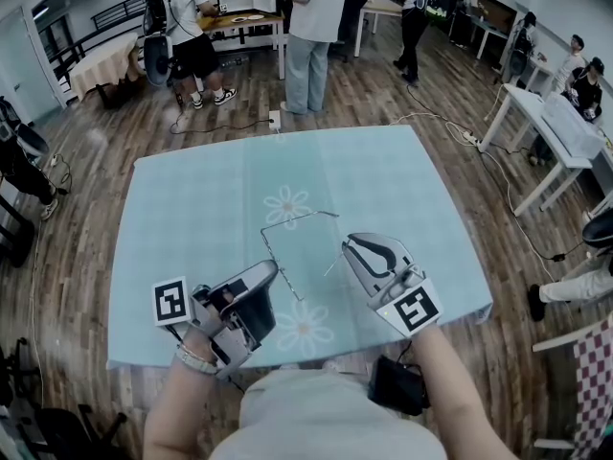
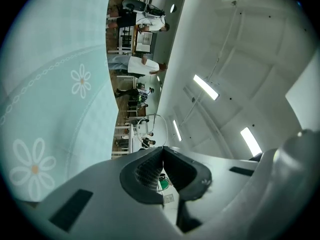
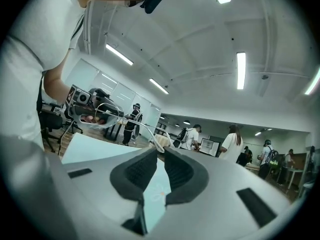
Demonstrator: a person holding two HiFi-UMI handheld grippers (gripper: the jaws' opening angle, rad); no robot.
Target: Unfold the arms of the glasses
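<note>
Glasses (image 1: 299, 218): thin wire pair, over your tabletop (image 1: 192, 209), btwn both grippers.
Left gripper (image 1: 271, 274): your jaws pinched together on the frame by a lens.
Right gripper (image 1: 351, 247): your jaws a slit apart; temple arm tip at the jaw tips, not clamped.
Tabletop: pale-blue cloth w/ daisy print.
</note>
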